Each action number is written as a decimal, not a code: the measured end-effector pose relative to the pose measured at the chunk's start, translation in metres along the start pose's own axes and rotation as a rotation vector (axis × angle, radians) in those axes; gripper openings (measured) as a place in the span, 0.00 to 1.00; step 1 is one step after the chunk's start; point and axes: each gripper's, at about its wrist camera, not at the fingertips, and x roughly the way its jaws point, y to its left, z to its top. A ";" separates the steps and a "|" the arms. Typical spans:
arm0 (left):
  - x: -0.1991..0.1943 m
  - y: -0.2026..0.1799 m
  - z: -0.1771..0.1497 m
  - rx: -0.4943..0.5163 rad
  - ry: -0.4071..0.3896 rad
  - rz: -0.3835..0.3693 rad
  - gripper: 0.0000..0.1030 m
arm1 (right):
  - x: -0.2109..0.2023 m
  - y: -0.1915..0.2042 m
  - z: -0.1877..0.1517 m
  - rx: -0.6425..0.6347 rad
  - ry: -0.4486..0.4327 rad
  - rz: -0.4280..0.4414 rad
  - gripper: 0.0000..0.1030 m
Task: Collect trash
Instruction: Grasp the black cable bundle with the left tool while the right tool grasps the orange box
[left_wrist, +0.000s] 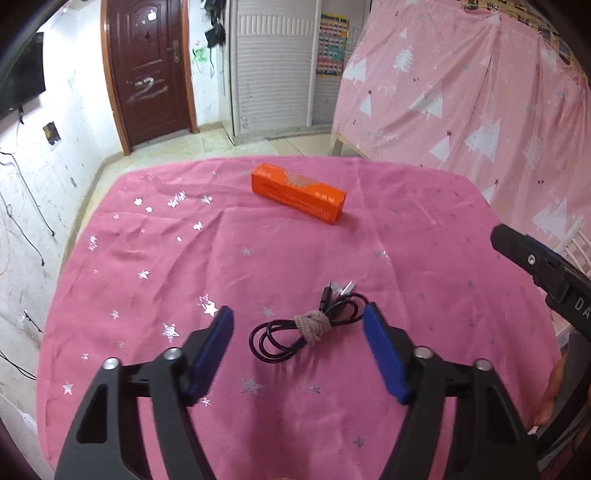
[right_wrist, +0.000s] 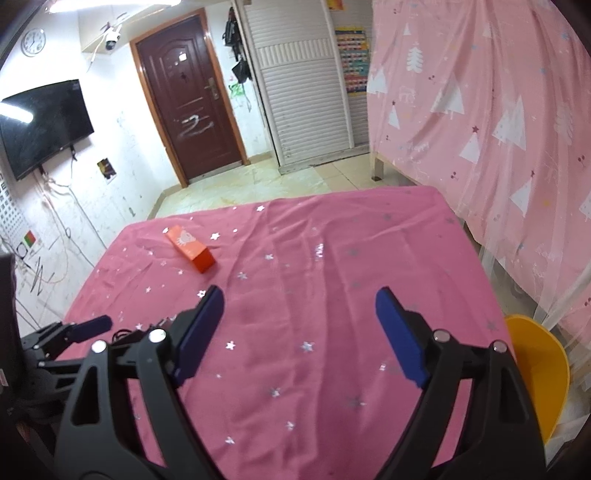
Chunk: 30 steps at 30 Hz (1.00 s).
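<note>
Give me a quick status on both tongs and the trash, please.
Left tongs open, straddling the bundled black cable. Right tongs open, empty above the pink cloth. Orange box lies farther back. Nothing blocking.

White letters "DA" show on the right gripper (left_wrist: 576, 304), just right of the orange box (left_wrist: 298, 192), whose print is too blurred to read.

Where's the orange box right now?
Left wrist view: the orange box lies on the pink tablecloth near the far edge, beyond the coiled black cable and the open left gripper.

Black left gripper (left_wrist: 297, 319), blue jaws, silver screws, white lettering
</note>
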 end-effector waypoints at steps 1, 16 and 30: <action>0.002 0.001 0.000 0.002 0.005 -0.006 0.62 | 0.001 0.002 0.001 -0.004 0.003 0.002 0.79; 0.016 -0.004 -0.007 0.084 0.002 -0.040 0.22 | 0.021 0.018 0.007 -0.032 0.040 0.022 0.80; -0.006 0.047 -0.003 -0.049 -0.072 -0.066 0.18 | 0.059 0.064 0.027 -0.141 0.087 0.099 0.80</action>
